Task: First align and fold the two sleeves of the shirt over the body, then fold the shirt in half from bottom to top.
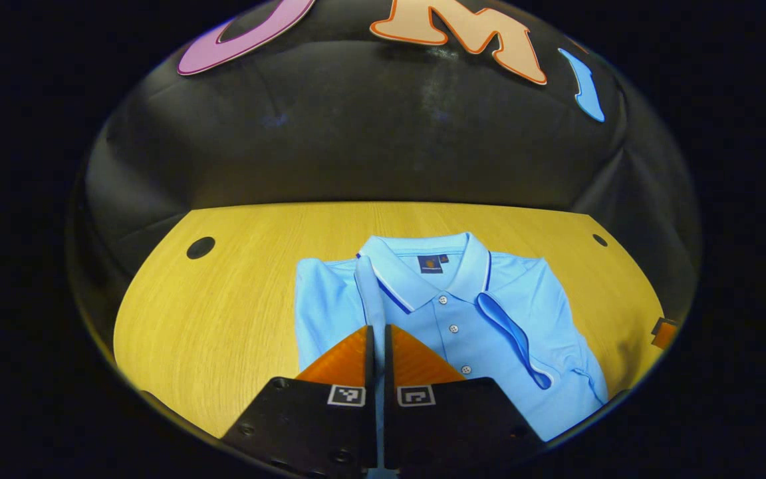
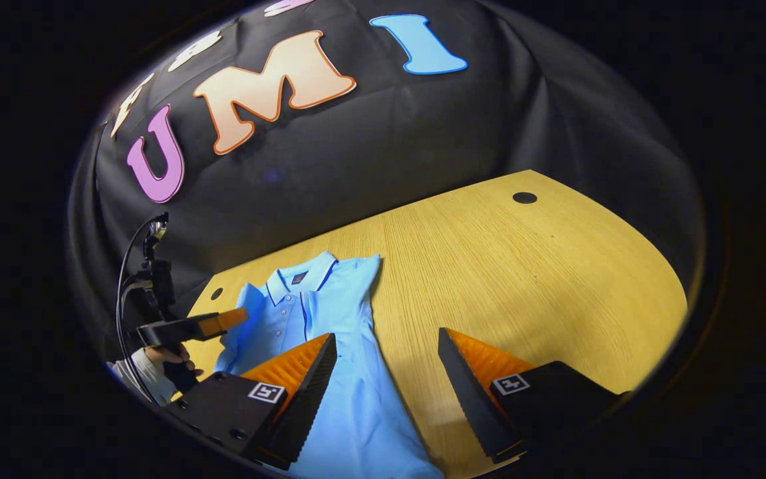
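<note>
A light blue polo shirt (image 1: 489, 293) lies face up on the wooden table (image 1: 223, 313), collar toward the wall. One sleeve (image 1: 516, 339) is folded across the buttoned front. My left gripper (image 1: 378, 332) is shut on the other sleeve (image 1: 371, 286), which rises as a narrow strip into the fingers. In the right gripper view the shirt (image 2: 330, 299) stretches toward me. My right gripper (image 2: 386, 346) stands open over its lower edge, one finger above the cloth and one above bare table (image 2: 522, 266). The left gripper (image 2: 233, 319) hovers at the shirt's far side, held by a hand (image 2: 157, 369).
The tabletop has round cable holes near its far corners (image 1: 200, 247) (image 1: 600, 240) (image 2: 524, 197). The black cloth wall closes the back of the table. Bare wood lies on both sides of the shirt. Cables (image 2: 127, 266) hang behind the left gripper.
</note>
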Motion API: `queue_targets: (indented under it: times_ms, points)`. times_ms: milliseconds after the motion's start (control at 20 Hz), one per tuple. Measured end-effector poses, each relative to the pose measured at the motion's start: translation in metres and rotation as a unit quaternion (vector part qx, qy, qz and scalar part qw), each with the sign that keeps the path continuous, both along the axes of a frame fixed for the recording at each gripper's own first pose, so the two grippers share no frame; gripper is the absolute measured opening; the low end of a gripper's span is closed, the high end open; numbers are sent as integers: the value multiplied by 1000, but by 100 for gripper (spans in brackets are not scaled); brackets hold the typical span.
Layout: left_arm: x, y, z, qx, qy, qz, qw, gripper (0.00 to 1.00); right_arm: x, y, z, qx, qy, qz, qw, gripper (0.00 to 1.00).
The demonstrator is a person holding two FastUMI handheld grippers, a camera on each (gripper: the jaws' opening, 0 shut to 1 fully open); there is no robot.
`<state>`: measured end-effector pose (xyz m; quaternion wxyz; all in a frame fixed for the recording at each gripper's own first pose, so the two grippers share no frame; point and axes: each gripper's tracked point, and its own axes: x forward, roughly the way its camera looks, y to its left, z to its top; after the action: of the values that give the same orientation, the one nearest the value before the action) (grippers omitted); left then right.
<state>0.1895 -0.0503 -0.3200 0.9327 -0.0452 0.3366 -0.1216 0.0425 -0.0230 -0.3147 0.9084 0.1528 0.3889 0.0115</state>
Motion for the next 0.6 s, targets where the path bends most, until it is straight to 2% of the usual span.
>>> queue_targets:
  times_ms: [50, 200, 250, 600]
  points:
    - [-6, -3, 7, -18, -5, -4, 1000, 17, 1, 2, 4, 0, -7, -2, 1000, 97]
    - [-25, 9, 24, -15, -36, 10, 999, 100, -6, 12, 27, 0, -42, 13, 999, 97]
    - [-35, 14, 35, -13, -50, 14, 999, 94, -13, 13, 32, -8, -52, 23, 998, 97]
    - [-130, 43, 83, 23, -114, -4, 993, 96, -68, 23, 69, -57, -98, 66, 991, 97]
